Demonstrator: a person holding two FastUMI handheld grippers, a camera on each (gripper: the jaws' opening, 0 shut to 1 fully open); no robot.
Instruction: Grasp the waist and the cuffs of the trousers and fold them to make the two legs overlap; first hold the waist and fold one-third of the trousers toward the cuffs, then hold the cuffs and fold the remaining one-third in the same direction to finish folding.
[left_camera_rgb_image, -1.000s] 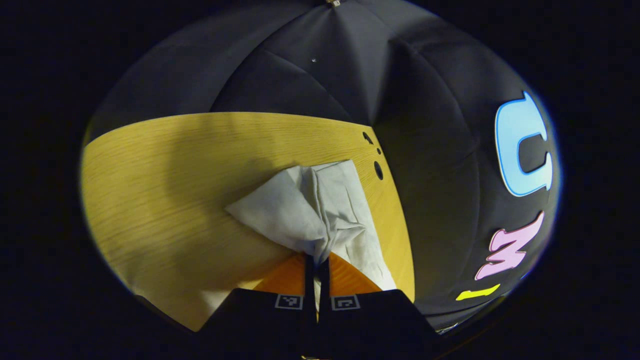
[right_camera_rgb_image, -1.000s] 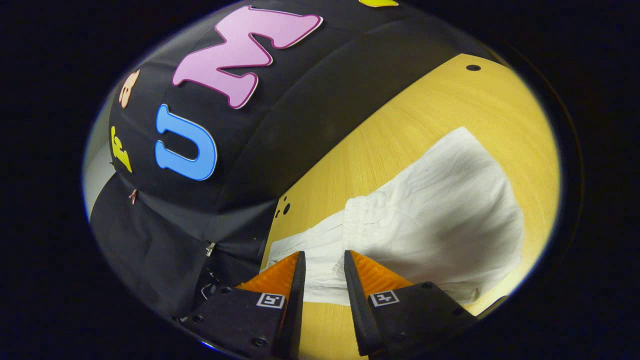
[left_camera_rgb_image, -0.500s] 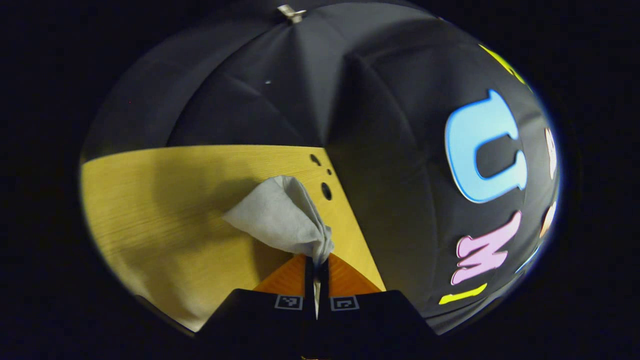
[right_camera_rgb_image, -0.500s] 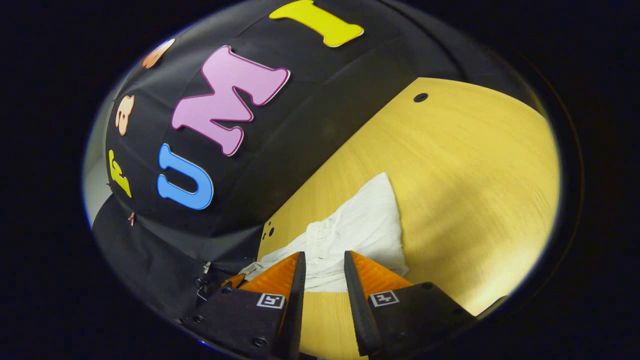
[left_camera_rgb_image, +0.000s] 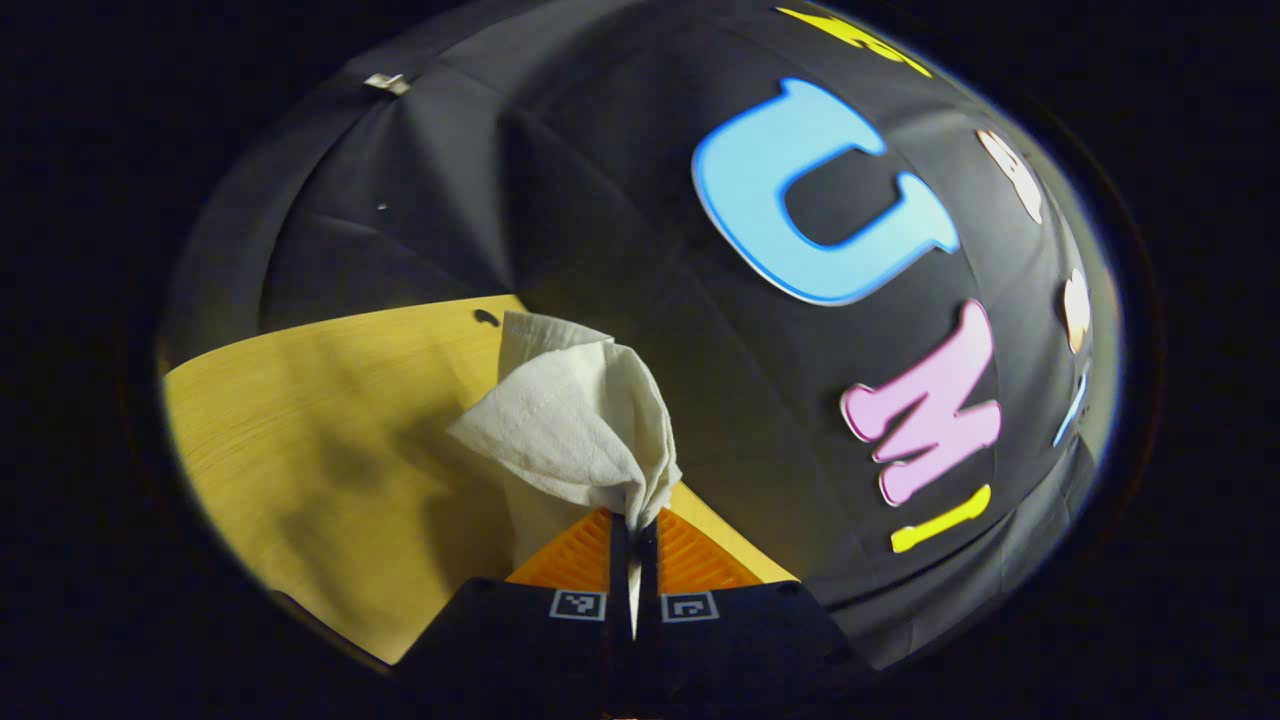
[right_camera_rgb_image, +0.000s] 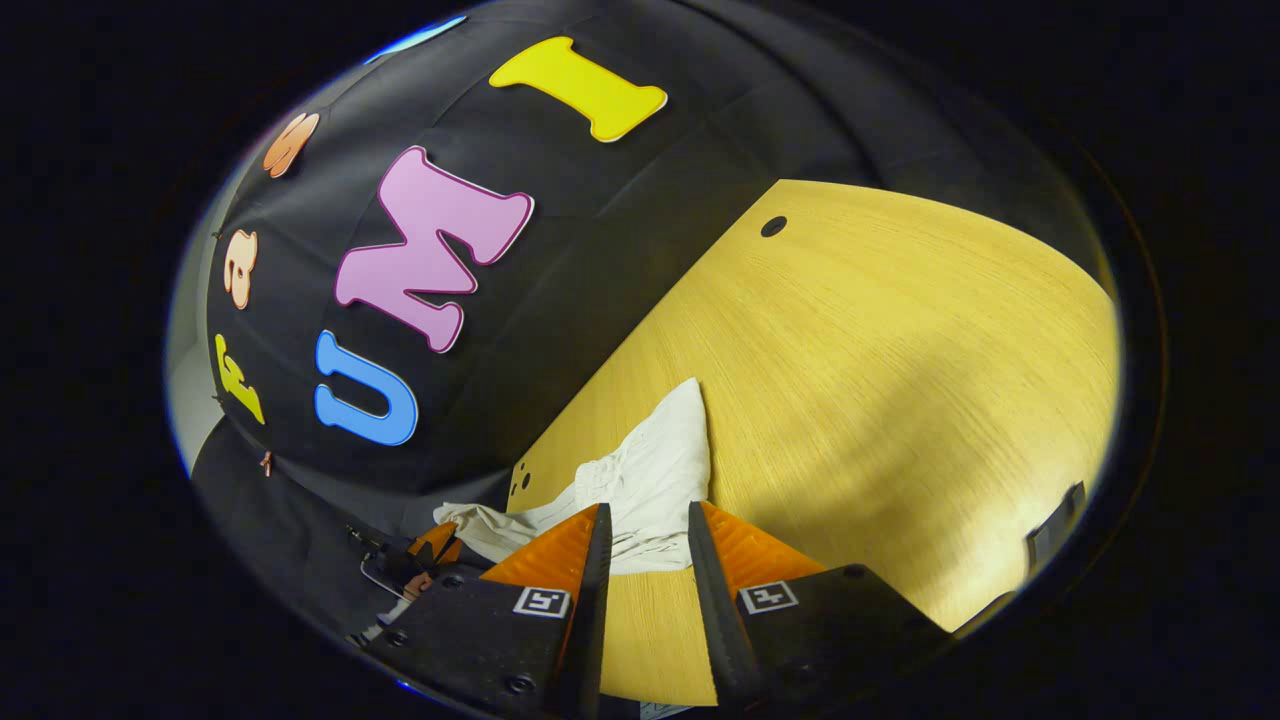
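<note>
The white trousers (left_camera_rgb_image: 570, 420) hang bunched from my left gripper (left_camera_rgb_image: 633, 522), which is shut on a pinched edge of the cloth, lifted above the wooden table (left_camera_rgb_image: 300, 440). In the right gripper view the trousers (right_camera_rgb_image: 655, 475) lie crumpled near the table's far edge by the wall, with one end drawn up toward the left gripper (right_camera_rgb_image: 430, 548) at the lower left. My right gripper (right_camera_rgb_image: 645, 545) stands open just short of the cloth, over the table (right_camera_rgb_image: 880, 380), with nothing between its fingers. Which end of the trousers is held is hidden in the folds.
The booth's black cloth wall rises right behind the table's edge. Small round holes (right_camera_rgb_image: 773, 226) mark the tabletop near that edge. A dark object (right_camera_rgb_image: 1050, 535) sits at the table's right rim. Bare wood spreads to the right of the trousers.
My left gripper has lifted the pinched cloth and swung toward the wall. In the right gripper view the trousers have gathered into a smaller heap, and the jaws stay the same width.
</note>
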